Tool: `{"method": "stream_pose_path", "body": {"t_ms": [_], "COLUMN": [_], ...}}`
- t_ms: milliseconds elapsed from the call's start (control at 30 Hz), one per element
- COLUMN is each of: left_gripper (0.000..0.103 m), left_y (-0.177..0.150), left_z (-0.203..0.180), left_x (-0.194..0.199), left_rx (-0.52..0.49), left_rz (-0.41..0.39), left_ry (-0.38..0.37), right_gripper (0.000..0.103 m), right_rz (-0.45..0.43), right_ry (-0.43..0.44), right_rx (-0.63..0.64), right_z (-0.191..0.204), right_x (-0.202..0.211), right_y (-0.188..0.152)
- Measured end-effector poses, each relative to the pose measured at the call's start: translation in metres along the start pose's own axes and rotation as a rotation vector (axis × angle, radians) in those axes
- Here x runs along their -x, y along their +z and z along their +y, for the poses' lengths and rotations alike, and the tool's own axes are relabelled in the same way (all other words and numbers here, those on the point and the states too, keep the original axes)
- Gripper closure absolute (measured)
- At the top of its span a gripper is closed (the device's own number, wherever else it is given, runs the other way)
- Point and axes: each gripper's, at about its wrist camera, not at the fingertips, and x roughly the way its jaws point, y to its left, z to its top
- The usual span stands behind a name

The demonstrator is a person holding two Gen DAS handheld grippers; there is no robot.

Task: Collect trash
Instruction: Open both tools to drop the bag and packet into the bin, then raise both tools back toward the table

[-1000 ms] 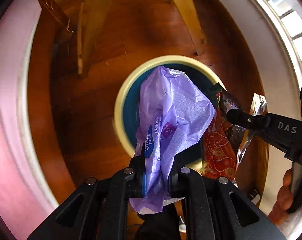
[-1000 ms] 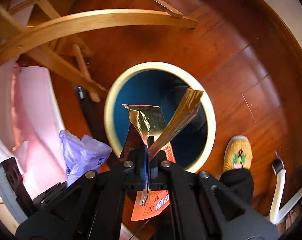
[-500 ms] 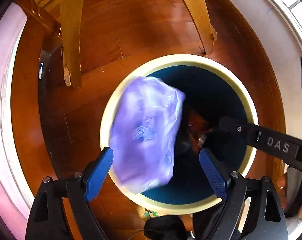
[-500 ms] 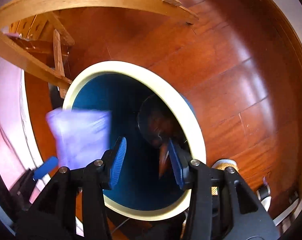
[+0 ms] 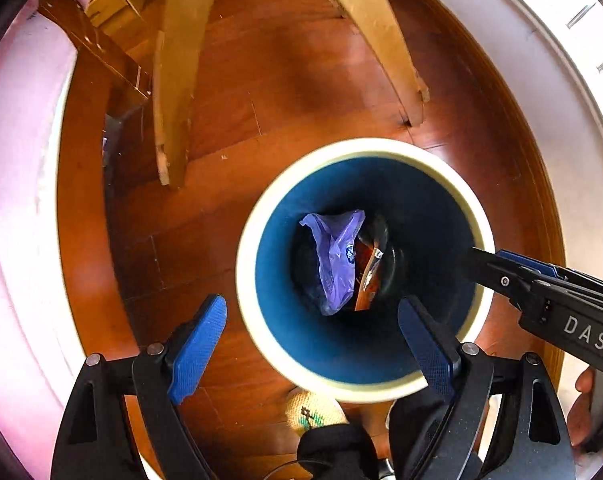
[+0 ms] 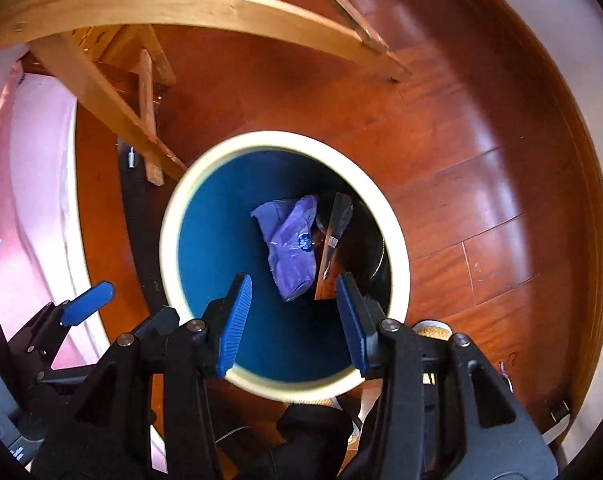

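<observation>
Two pieces of trash lie at the bottom of the bin (image 5: 365, 384): a crumpled purple plastic bag (image 5: 335, 258) and, touching its right side, a dark wrapper (image 5: 371, 268) with orange-brown print and a shiny edge. From the right wrist view the same pair shows deep inside the blue interior, the purple bag (image 6: 293, 248) to the left and the wrapper (image 6: 331, 240) leaning beside it. The bin has a cream rim and stands upright on a reddish wooden floor (image 5: 285, 80).

The left tool (image 5: 313, 340) points straight down over the near edge of the bin, its blue-padded jaws spread wide with nothing between them; one pad hangs outside the rim over the floor, the other over the bin's opening. The right tool (image 6: 291, 316) tilts steeply down over the bin mouth, jaws parted about halfway and gripping nothing. In the left wrist view the right tool (image 5: 541, 280) reaches in from the right edge above the rim, with part of a hand (image 5: 581, 400) behind it.

Pale wooden chair legs (image 5: 177, 80) stand on the floor beyond the bin. A slipper (image 5: 309, 412) with a green pattern sits just below the bin's near rim, a dark trouser cuff above it. Pink and white fabric (image 5: 17, 200) fills the left side, and a white wall (image 5: 521, 80) curves along the right.
</observation>
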Motion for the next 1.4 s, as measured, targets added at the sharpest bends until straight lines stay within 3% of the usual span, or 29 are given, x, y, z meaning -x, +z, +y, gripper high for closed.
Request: {"method": "stream_pose_path", "body": {"t_ms": [267,533,767,1000,1200,1400], "left_gripper": [0.014,0.014,0.014,0.014,0.014,0.014], "left_y": [-0.018,-0.034,-0.032,-0.013,0.003,0.02], "left_z": [0.009,0.017,0.029,0.042,0.057,0.063], "left_x": [0.102,0.239,0.362,0.469,0.546,0.597], "left_rx": [0.046,0.061,0.078,0.104,0.164,0.212], "left_rz": [-0.029,-0.107,-0.254,-0.452,-0.57,-0.646], "left_ry": [-0.03,-0.062,-0.081,-0.04,-0.005,0.053], "right_gripper": [0.062,0.062,0.062,0.062,0.062,0.062], "right_rz": [-0.023,-0.042,-0.119,-0.214,-0.308,-0.39], "right_ry": [-0.013,-0.003,0.026,0.049,0.085,0.118], "right_rx": [0.042,0.094,0.192,0.295,0.384,0.484], "right_z": [0.039,0.085,0.142,0.19,0.225,0.252], "right_x": [0.097,0.208,0.315,0.396,0.465,0.511], "right_y": [-0.026,-0.044,-0.05,-0.039,-0.015,0.014]}}
